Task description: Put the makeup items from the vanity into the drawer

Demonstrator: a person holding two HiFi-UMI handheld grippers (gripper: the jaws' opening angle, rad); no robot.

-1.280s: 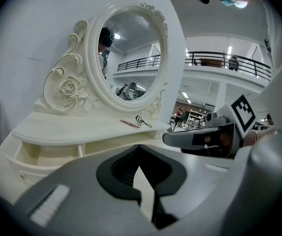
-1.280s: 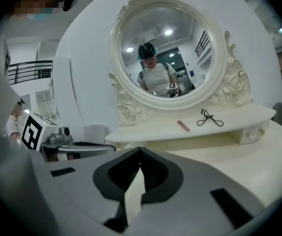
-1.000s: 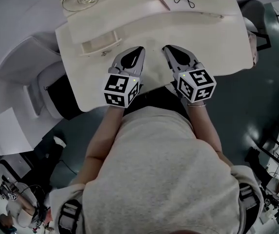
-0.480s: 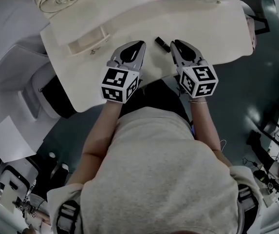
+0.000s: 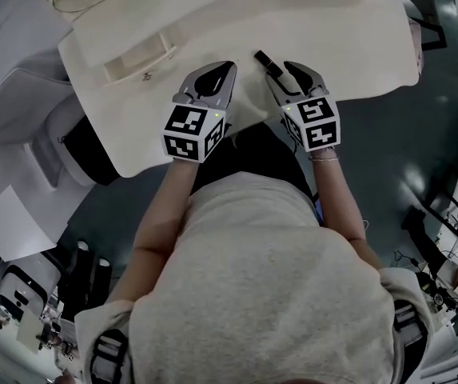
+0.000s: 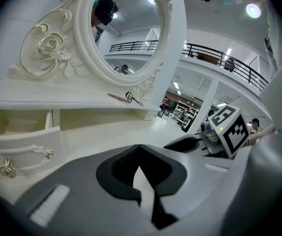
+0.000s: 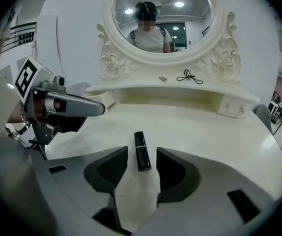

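A large hall: balcony railing point(image 6: 229, 59) and shelving point(image 6: 187, 114) behind the vanity point(image 6: 116, 131).

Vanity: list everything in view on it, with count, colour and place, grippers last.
vanity: one, cream-white, in front of the person
mirror: one, white carved frame, at the back
drawer: one, cream, pulled open, left side
lipstick: one, black, lying on the top between the right gripper's jaws
eyelash curler: one, dark, shelf under the mirror
pencil-like stick: one, pink, same shelf, left of the curler
left gripper: one, grey, jaws together, empty
right gripper: one, grey, jaws opening, clear of the lipstick
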